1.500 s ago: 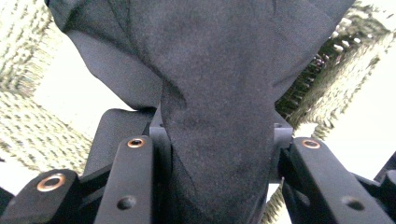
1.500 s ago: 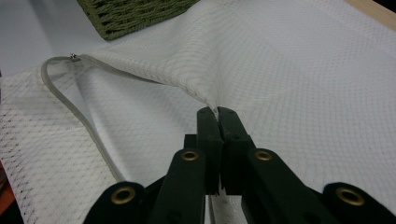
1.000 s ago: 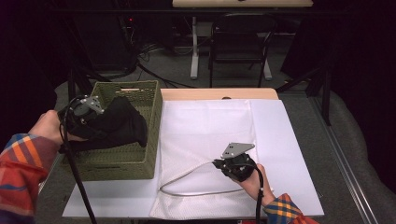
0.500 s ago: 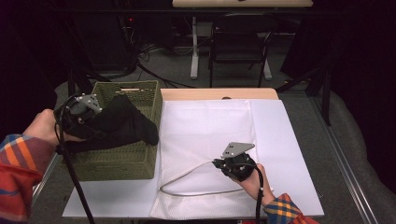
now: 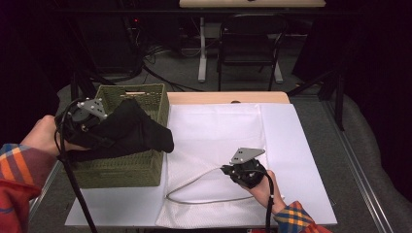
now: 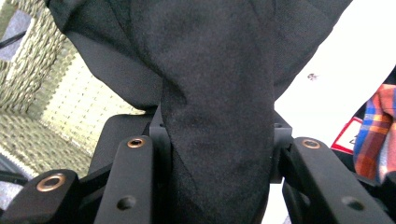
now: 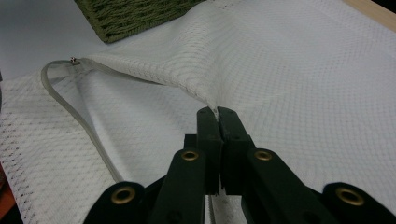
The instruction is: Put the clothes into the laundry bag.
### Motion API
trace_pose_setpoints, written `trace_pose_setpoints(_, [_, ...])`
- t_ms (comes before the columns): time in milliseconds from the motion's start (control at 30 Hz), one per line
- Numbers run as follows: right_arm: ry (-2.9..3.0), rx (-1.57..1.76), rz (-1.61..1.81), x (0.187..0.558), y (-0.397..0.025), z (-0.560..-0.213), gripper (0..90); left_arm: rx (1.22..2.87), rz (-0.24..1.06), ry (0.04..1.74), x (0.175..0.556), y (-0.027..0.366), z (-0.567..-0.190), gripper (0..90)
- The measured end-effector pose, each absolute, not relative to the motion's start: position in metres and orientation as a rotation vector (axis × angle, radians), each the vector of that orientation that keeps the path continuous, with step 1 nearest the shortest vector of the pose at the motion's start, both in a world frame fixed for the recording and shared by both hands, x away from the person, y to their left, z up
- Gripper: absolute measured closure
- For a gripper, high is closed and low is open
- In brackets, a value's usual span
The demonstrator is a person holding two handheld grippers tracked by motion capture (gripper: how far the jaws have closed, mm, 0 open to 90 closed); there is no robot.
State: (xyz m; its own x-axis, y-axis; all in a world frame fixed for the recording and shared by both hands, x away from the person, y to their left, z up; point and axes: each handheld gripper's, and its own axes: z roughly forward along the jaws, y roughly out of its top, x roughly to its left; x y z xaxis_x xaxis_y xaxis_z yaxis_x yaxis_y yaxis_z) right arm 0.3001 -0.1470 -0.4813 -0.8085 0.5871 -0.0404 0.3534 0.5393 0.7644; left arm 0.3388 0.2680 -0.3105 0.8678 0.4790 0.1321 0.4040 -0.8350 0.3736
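A black garment [image 5: 131, 131] hangs from my left gripper [image 5: 90, 127], which is shut on it above the green woven basket [image 5: 121, 167]; part of the cloth droops over the basket's right rim. In the left gripper view the black garment [image 6: 210, 93] is bunched between the jaws. A white mesh laundry bag [image 5: 218, 131] lies flat on the table. My right gripper [image 5: 232, 170] is shut on the bag's upper layer near its mouth, lifting it a little. In the right gripper view the mesh bag [image 7: 289, 70] is pinched at the fingertips of my right gripper [image 7: 217, 112], and the bag's zipper edge [image 7: 74, 112] curves open.
The basket's corner [image 7: 130, 16] lies beyond the bag in the right gripper view. A white board [image 5: 301, 145] covers the table under the bag. A chair [image 5: 248, 43] and cables stand on the floor beyond the table's far edge.
My left gripper has lifted the black garment higher and carried it rightward, so the cloth now hangs past the basket's right rim. The right gripper has stayed put on the bag.
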Motion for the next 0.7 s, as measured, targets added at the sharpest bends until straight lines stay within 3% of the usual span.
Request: trace_pose_setpoints(700, [2.488,0.792,1.127,0.302,-0.144,-0.48,88.9,2.707,0.256,0.578,0.314,0.25,-0.319,59.1])
